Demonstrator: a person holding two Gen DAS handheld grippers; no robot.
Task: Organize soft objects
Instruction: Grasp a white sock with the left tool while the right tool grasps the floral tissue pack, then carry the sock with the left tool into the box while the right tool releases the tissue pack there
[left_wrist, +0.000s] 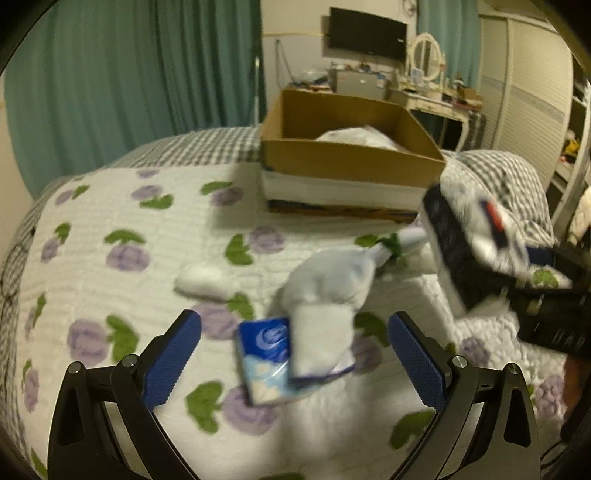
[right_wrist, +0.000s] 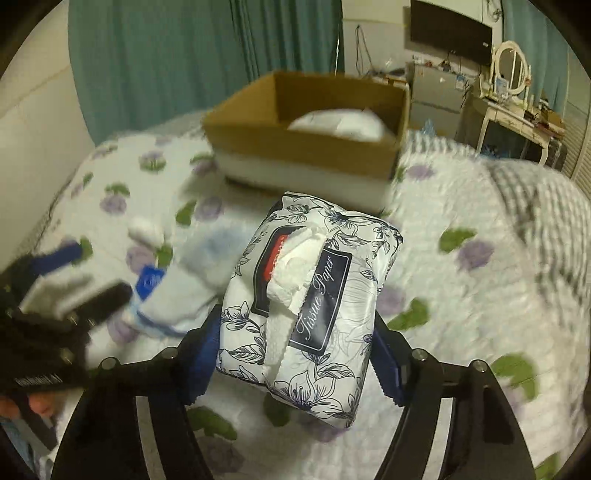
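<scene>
My right gripper (right_wrist: 295, 354) is shut on a floral tissue paper pack (right_wrist: 314, 295) and holds it above the bed; it also shows blurred at the right of the left wrist view (left_wrist: 476, 243). My left gripper (left_wrist: 295, 354) is open and empty, just above a small blue tissue packet (left_wrist: 264, 358) and a white sock (left_wrist: 321, 343). A white plush toy (left_wrist: 332, 273) with a green band lies behind them. A small white ball of cloth (left_wrist: 203, 280) lies to the left. The cardboard box (left_wrist: 347, 162) stands at the back with a white soft item (left_wrist: 358, 136) in it.
The bed has a white quilt with purple flowers (left_wrist: 110, 240) and a checked blanket (left_wrist: 509, 173) at the right. Teal curtains (left_wrist: 129, 81) hang behind. A dresser with a mirror (left_wrist: 428, 55) and a wall screen stand across the room.
</scene>
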